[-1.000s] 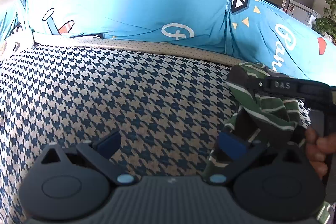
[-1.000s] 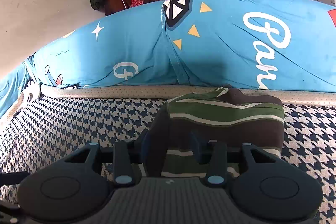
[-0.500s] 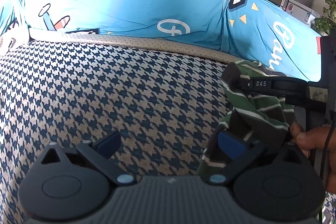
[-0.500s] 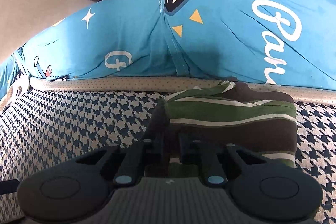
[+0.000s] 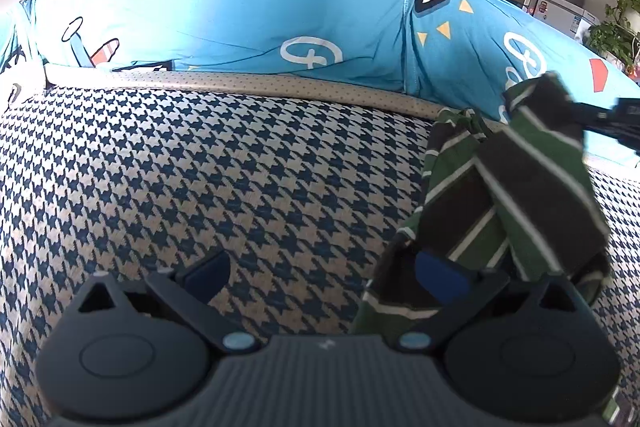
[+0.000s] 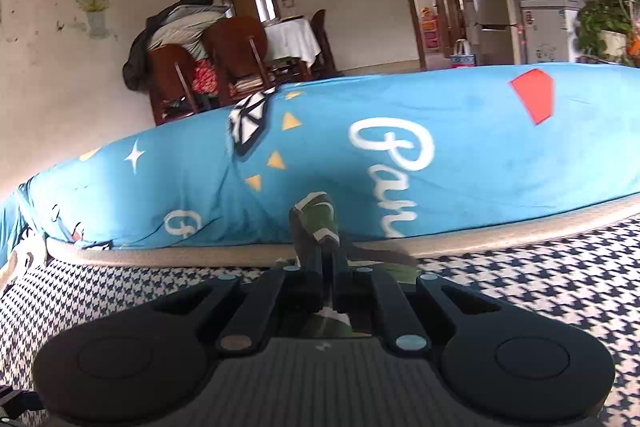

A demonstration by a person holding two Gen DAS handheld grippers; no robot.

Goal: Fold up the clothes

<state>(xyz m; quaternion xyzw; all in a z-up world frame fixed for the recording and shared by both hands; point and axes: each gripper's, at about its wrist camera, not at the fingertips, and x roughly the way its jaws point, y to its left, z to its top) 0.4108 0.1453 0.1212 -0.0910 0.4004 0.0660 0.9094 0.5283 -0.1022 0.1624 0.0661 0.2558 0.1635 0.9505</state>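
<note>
While blue cushion point(image 6: 440, 163) backs it, right gripper point(image 6: 327, 263) pinches garment point(image 5: 516, 183).

I see a houndstooth-covered seat point(image 5: 248, 163) carrying the striped garment point(image 5: 516, 195) at its right, with a blue printed cushion point(image 5: 280, 27) along its back.

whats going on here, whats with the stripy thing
A person is folding clothes with two handheld grippers. The right gripper has its jaws shut on a green striped garment and holds it up above the houndstooth cushion. The left gripper is open, beside the hanging cloth.
</note>
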